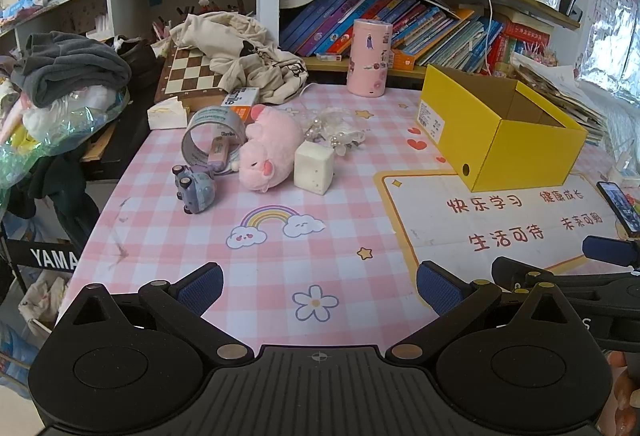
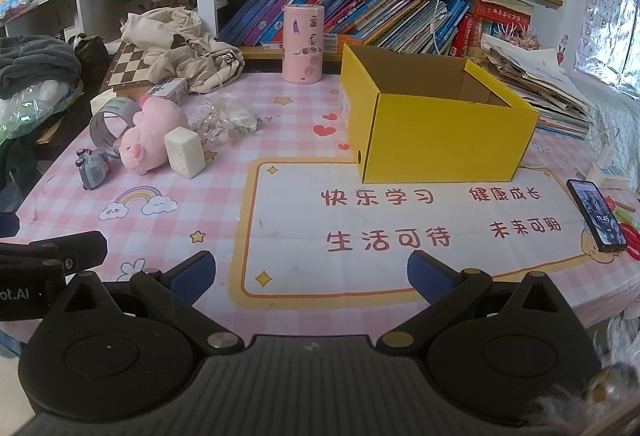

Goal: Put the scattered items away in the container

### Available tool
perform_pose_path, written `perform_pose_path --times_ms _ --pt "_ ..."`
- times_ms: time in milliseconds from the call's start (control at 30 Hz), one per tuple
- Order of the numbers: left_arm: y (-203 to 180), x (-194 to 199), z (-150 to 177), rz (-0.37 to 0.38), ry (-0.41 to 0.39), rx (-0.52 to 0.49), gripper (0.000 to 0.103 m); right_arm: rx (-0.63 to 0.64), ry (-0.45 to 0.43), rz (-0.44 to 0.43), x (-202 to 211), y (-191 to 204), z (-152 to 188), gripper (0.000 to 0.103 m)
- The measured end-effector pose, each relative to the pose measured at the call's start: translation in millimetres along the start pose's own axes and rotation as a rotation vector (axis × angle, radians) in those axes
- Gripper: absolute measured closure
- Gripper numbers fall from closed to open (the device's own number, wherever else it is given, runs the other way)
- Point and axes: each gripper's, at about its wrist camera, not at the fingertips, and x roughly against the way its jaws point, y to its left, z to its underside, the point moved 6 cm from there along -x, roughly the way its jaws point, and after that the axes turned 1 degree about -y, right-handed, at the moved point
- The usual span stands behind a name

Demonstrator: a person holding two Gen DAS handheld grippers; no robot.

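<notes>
An open yellow cardboard box stands on the pink checked tablecloth, its inside showing bare brown card. To its left lie a pink plush pig, a white foam block, a grey toy car, a roll of grey tape and a clear bag of beads. My left gripper hovers open near the table's front edge. My right gripper is open too, just to its right.
A pink cylinder tin stands behind the items. A phone leans at the right. A chessboard, beige cloth and clothes pile sit at the back left. Bookshelves line the back.
</notes>
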Motion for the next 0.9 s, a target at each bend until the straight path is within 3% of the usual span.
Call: perform_pose_path --times_ms 900 --pt "6.7 -0.5 1.1 -0.001 0.002 0.014 0.000 0.005 0.004 0.000 -3.8 4.9 1.8 0.000"
